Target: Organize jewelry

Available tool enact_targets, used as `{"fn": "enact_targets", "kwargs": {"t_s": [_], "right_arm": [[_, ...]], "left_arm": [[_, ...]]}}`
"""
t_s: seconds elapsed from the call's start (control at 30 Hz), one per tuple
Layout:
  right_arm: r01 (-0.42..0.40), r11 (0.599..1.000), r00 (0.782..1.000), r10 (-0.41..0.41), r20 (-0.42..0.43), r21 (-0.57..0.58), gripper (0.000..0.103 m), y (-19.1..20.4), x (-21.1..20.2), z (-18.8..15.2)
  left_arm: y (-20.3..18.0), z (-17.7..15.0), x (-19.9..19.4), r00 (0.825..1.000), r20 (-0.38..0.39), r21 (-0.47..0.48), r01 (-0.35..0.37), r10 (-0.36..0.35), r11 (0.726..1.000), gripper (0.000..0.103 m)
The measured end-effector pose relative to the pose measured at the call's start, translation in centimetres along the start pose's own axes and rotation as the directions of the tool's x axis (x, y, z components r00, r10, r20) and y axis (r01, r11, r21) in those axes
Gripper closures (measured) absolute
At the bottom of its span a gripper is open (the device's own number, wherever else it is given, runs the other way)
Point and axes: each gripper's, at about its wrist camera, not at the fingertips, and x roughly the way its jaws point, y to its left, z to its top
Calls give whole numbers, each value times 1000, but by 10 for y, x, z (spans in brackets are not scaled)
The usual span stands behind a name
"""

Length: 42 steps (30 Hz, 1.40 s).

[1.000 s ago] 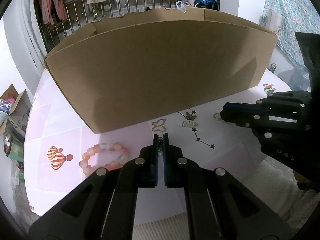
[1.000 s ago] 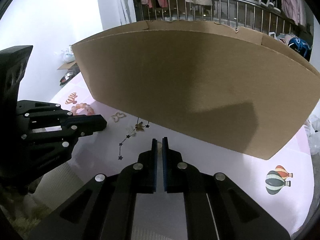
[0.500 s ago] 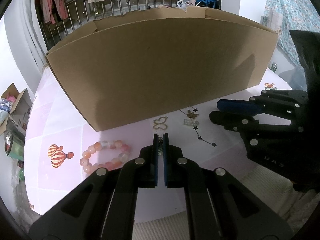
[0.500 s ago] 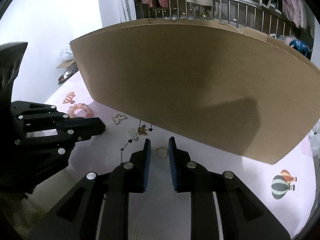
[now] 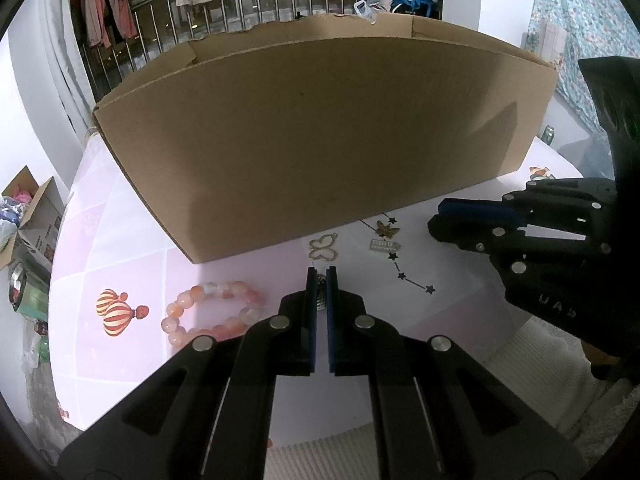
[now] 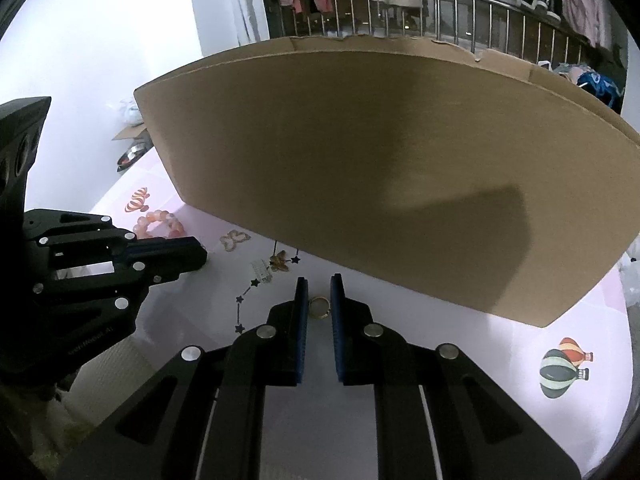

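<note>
My right gripper [image 6: 319, 280] hangs low over the pink table, its jaws closing around a small gold ring [image 6: 319, 307] that lies between them; the pads do not clearly press on it. To its left, my left gripper [image 5: 320, 272] is shut on a tiny sparkly jewelry piece [image 5: 320, 298], mostly hidden by the pads. On the table lie a pink bead bracelet [image 5: 212, 312], a gold butterfly outline [image 5: 323, 249], a bronze butterfly charm [image 5: 387, 229], a small silver piece [image 5: 384, 245] and a black star chain [image 5: 412, 276]. A tall cardboard box [image 5: 320, 140] stands just behind them.
The box wall [image 6: 380, 160] blocks the way forward and hides its inside. In the left wrist view the right gripper [image 5: 436, 220] reaches in from the right. Balloon prints mark the pink tabletop [image 6: 520, 380]. Railings and hanging clothes stand beyond; a white knit cloth lies at the near edge.
The right gripper went from shut to open, dropped over the gold ring, and its jaws have since narrowed around it. The left gripper kept still and shut.
</note>
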Motion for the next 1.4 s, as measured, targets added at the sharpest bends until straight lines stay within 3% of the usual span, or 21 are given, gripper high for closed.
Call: {"fn": "enact_targets", "kwargs": {"t_s": [0.07,0.1,0.33,0.47,0.93,1.07,1.27,1.4], "right_arm": [[1,1000,1000,-1,5,-1,92,0,-4,0],[-2,1000,1000,3,6,-4,99,1,-8,0],[0,999,996,4,89,-41,99,5,-44,9],[-12,1000,996,13,87,-11,99,-4,-49,10],[-121,991,989,126,-79,65,96,-6,1,0],[-179,983,979,181,-89,32,96,5,0,0],[-115,992,990,119,-77,55,88,-6,1,1],[-175,984,980,178,-90,42,84,3,1,0]], "left_arm": [[0,0,-3,1000,6,1,-1,1,1000,100],[0,1,-4,1000,9,0,-2,2,1000,100],[8,10,-41,995,94,-19,25,-23,1000,100],[15,15,-52,992,124,-32,17,-12,999,100],[8,1,-25,999,45,-39,28,-27,999,100],[13,2,-21,999,33,-53,30,-28,998,100],[13,1,-16,999,19,-61,30,-29,998,100],[13,2,-13,1000,12,-59,29,-28,998,100]]}}
